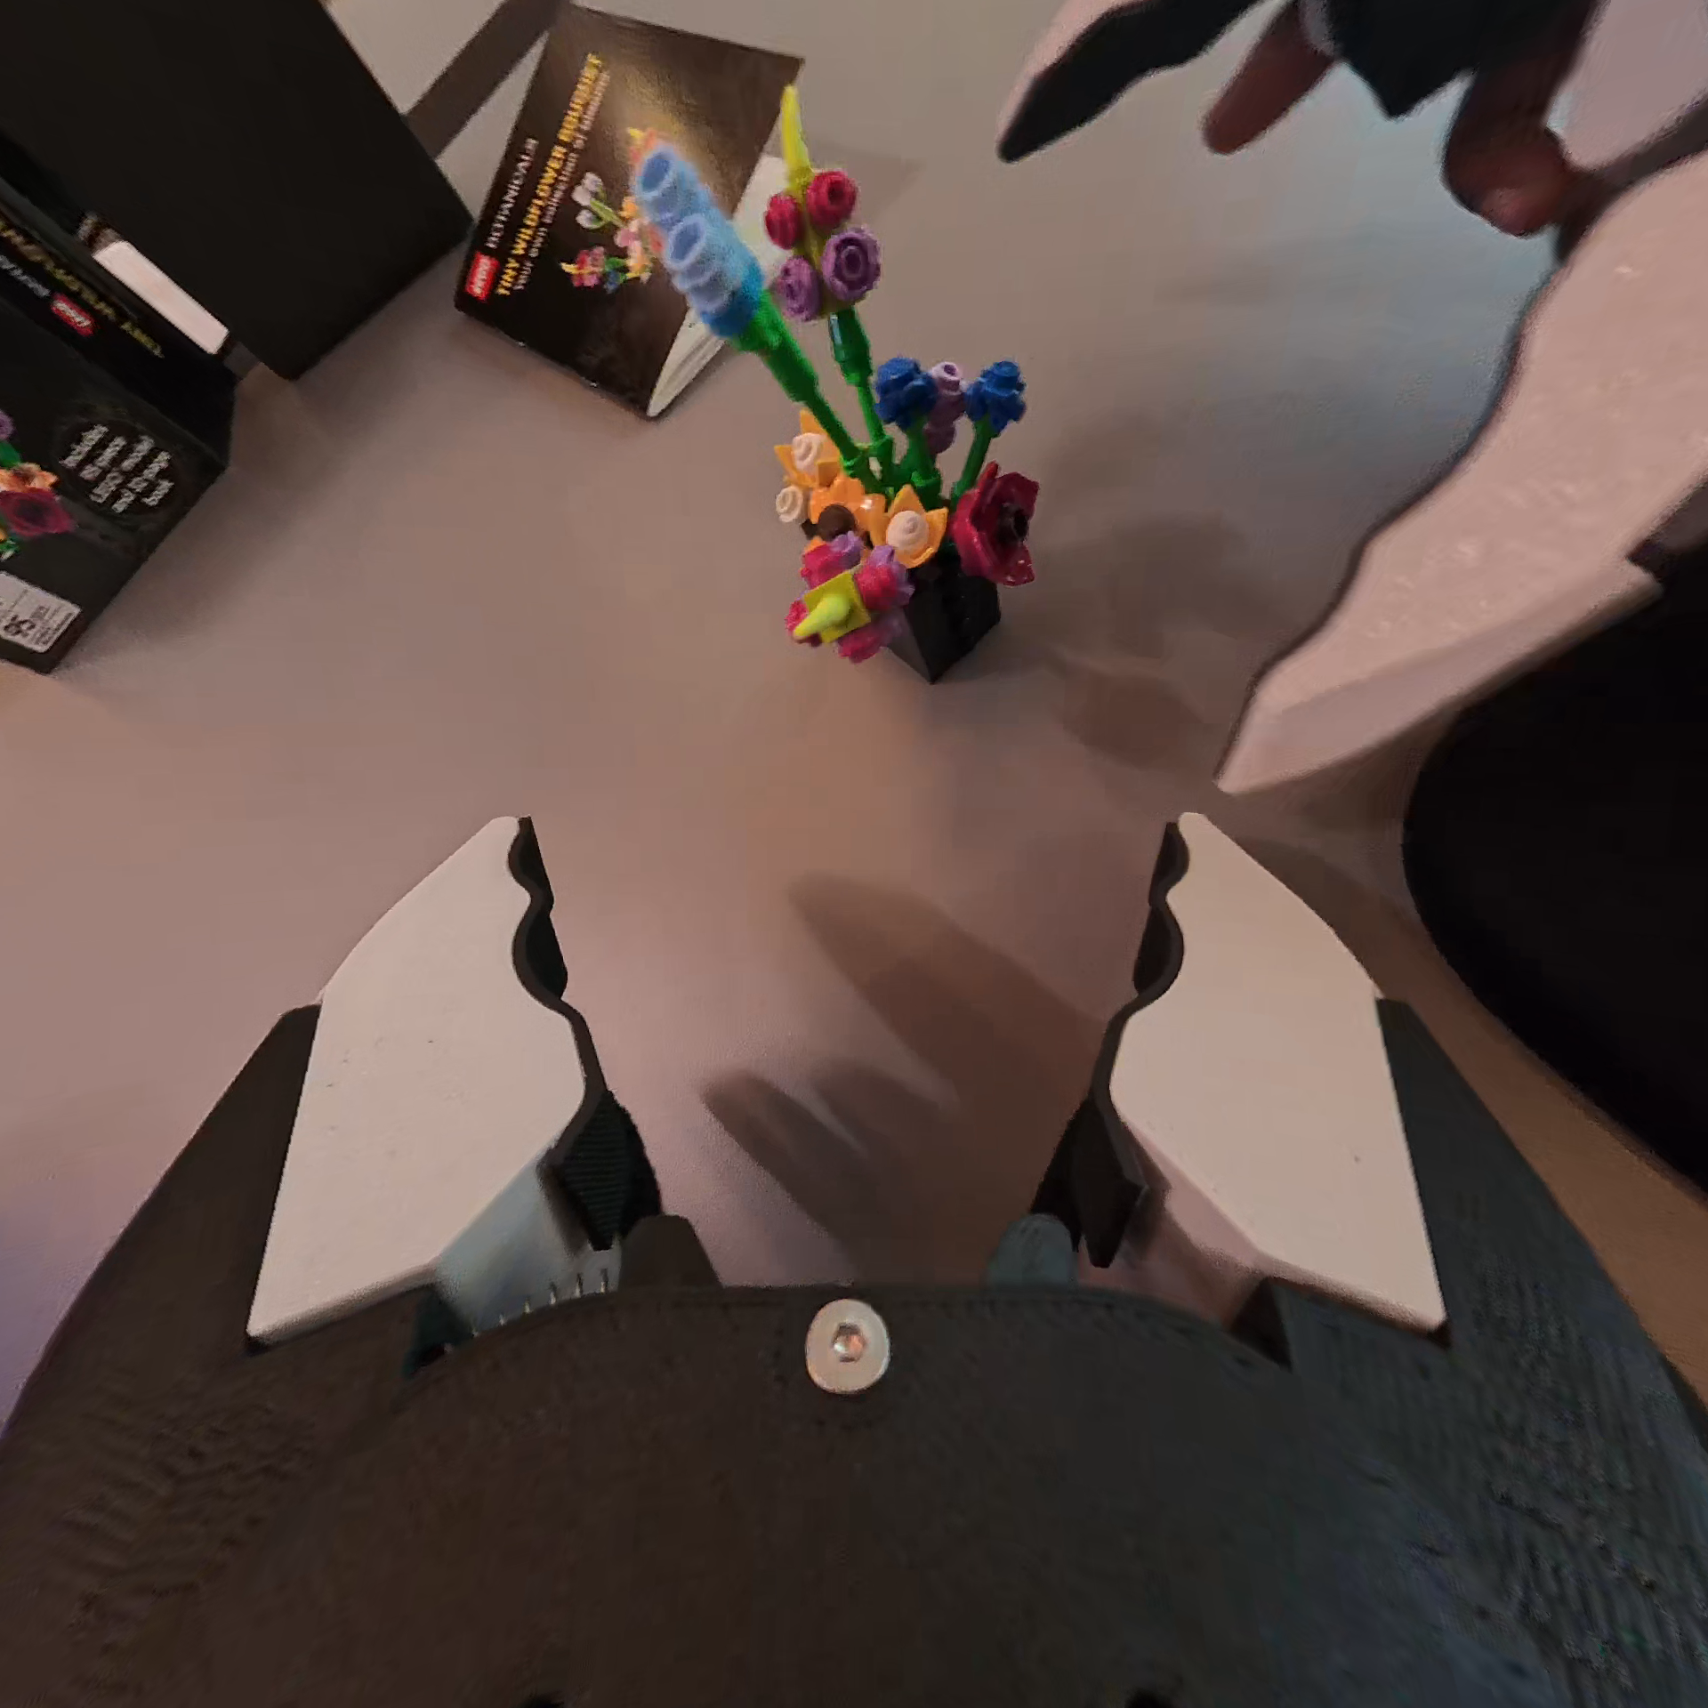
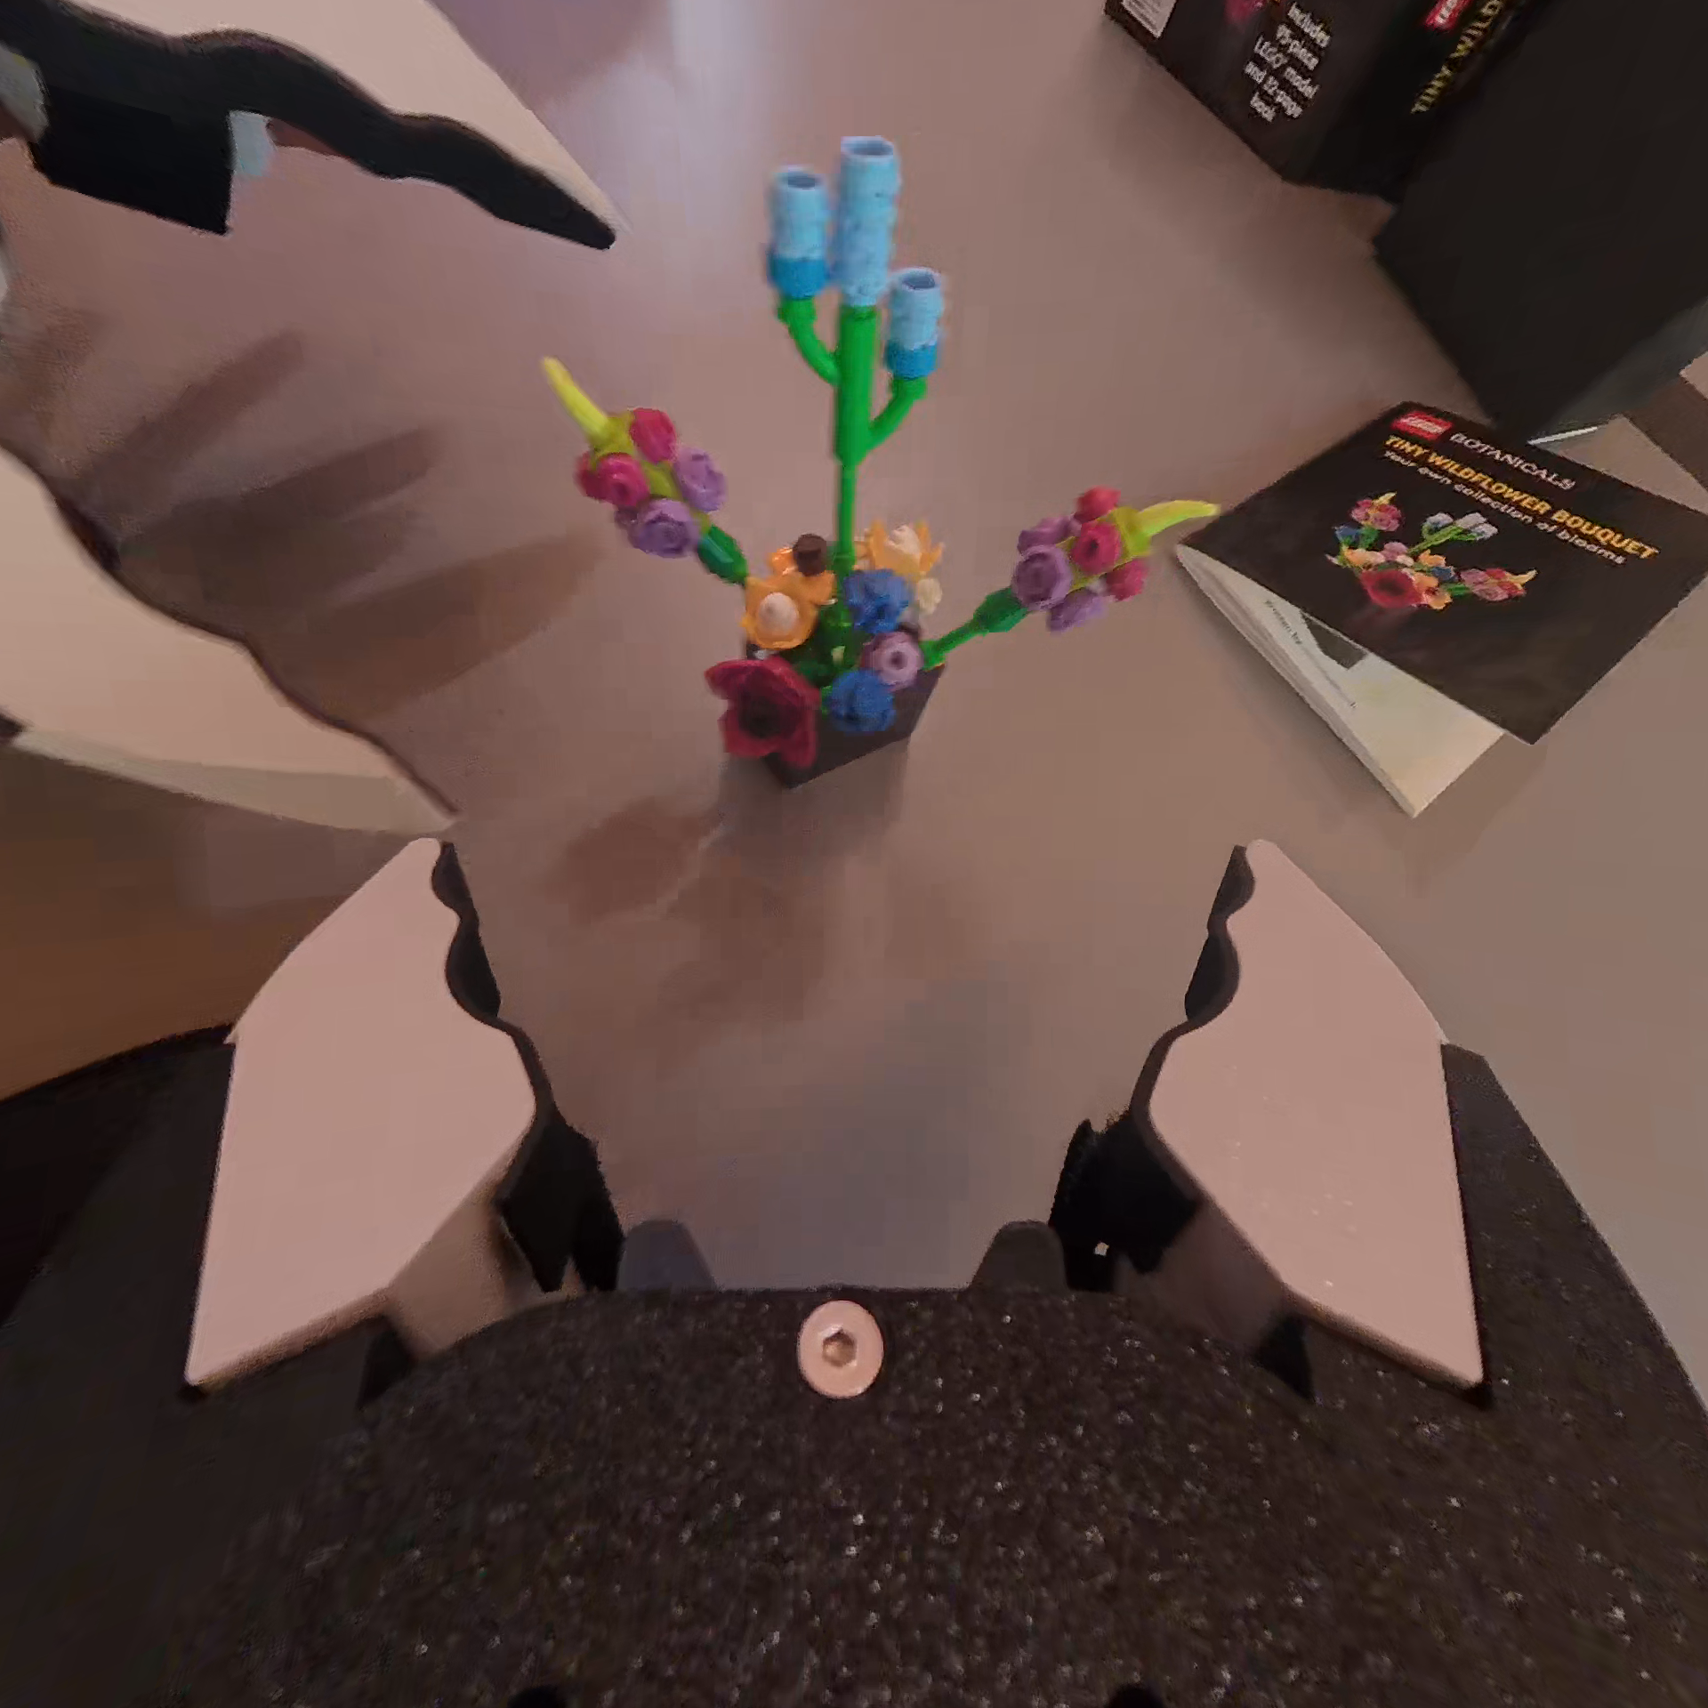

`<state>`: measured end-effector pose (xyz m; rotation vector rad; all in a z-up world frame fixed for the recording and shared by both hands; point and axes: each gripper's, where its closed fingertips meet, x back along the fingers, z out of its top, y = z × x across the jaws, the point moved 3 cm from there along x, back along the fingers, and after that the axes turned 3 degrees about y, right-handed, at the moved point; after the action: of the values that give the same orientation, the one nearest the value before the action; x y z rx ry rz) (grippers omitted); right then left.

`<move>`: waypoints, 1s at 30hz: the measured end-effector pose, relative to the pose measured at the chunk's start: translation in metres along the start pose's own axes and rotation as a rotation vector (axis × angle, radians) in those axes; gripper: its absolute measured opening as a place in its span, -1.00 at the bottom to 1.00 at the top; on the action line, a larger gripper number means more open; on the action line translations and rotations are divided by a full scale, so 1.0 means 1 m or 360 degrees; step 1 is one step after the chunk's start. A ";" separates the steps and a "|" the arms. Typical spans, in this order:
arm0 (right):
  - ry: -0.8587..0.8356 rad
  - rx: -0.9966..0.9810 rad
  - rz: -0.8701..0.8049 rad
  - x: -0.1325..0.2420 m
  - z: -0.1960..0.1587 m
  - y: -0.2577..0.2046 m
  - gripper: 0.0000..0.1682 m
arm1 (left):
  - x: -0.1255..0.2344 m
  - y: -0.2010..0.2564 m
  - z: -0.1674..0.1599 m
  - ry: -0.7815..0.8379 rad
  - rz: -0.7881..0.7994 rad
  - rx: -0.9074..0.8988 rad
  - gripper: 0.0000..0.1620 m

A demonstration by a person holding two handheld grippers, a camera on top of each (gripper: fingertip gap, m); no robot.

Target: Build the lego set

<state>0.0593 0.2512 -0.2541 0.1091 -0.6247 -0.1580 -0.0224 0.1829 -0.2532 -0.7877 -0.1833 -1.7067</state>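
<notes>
2 grippers hang over a pale table [image 1: 481, 647], both spread wide and holding nothing. From the left wrist view, the left gripper [image 1: 850, 823] has its white fingers apart, with bare tabletop between them. Ahead of it, well apart from the tips, stands the lego bouquet [image 1: 887, 444] in its small black base, upright on the table. The right gripper [image 1: 1192, 462] shows at the upper right of that view, blurred, its fingers apart, with part of a hand [image 1: 1479, 139] on it.

From the right wrist view, the right gripper's own fingers are likewise parted around empty table, and the bouquet stands just ahead, centred between them. It has 3 light blue blooms on a tall green stem, 2 purple and pink sprays leaning outward, and a red flower low at the front. A booklet [image 2: 1442, 591] lies to the right of the bouquet. Dark boxes [image 2: 1386, 83] sit farther back.
</notes>
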 end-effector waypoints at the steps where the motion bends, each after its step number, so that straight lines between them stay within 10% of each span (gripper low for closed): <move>1: 0.0011 0.0001 0.0008 -0.003 0.000 0.006 0.71 | -0.002 0.002 0.001 -0.0023 -0.0021 -0.0020 0.52; 30: 0.0248 0.0501 0.0239 -0.033 0.011 0.016 0.75 | -0.022 0.007 0.024 -0.0101 0.0175 -0.0383 0.71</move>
<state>0.0288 0.2727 -0.2618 0.3740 -0.4962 0.0949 -0.0045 0.2111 -0.2498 -1.0117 0.0230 -1.6184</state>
